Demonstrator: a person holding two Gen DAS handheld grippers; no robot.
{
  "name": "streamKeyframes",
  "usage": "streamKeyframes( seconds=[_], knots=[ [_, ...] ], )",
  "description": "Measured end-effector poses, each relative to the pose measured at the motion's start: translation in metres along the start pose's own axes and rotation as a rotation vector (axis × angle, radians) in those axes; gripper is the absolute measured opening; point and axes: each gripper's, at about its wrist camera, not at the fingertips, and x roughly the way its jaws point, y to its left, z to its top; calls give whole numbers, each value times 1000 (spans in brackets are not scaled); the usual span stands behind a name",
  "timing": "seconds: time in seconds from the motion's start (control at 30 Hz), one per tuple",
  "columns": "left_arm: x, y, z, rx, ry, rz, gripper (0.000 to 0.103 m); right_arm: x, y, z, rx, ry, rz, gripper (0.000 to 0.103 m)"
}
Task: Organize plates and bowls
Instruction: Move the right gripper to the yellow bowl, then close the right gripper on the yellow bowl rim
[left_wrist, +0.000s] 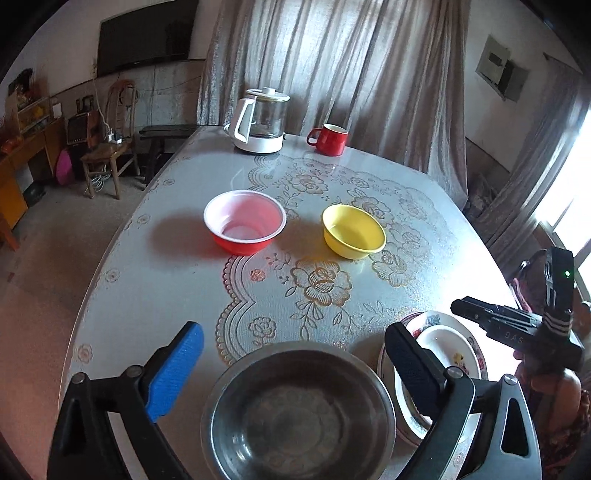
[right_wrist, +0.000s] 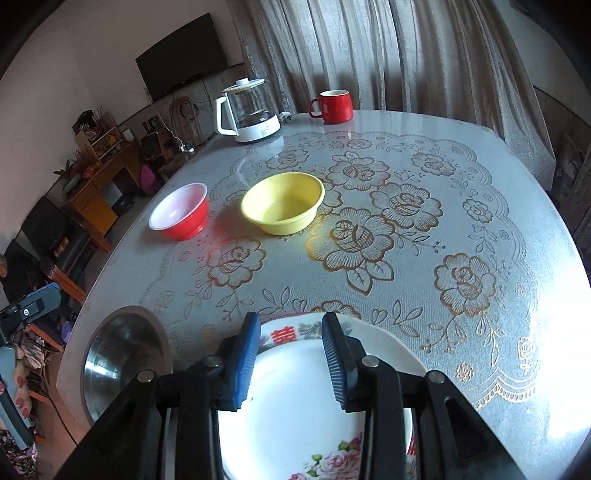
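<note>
A dull steel bowl (left_wrist: 299, 410) is sitting at the bottom centre of the left wrist view, under the left gripper (left_wrist: 293, 360), whose jaws are standing wide apart and gripping nothing. Right of it, white plates (right_wrist: 310, 398) with red lettering and pink flowers are lying stacked at the lower centre of the right wrist view, beneath the right gripper (right_wrist: 291, 363), which is standing partly open and empty. A red bowl (left_wrist: 245, 221) with a white inside and a yellow bowl (left_wrist: 353, 230) are resting apart mid-frame on the flowered table (left_wrist: 155, 280).

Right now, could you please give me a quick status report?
Left gripper open above steel bowl. Right gripper part open over floral plates, gripping nothing. Red bowl, yellow bowl unstacked.
</note>
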Motion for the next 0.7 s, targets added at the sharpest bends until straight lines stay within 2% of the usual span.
streamKeyframes(
  seconds=[0.1,0.2,0.57,0.7],
  knots=[
    [13,-15,16,42,9,-2,101,13,-12,22,16,12,-19,36],
    [28,-26,29,90,39,6,101,30,-27,43,89,41,37,37],
    [73,-25,57,39,98,-9,101,95,-50,100,170,103,29,38],
    [86,-24,65,38,112,15,101,118,-56,116,216,119,48,38]
  ],
)
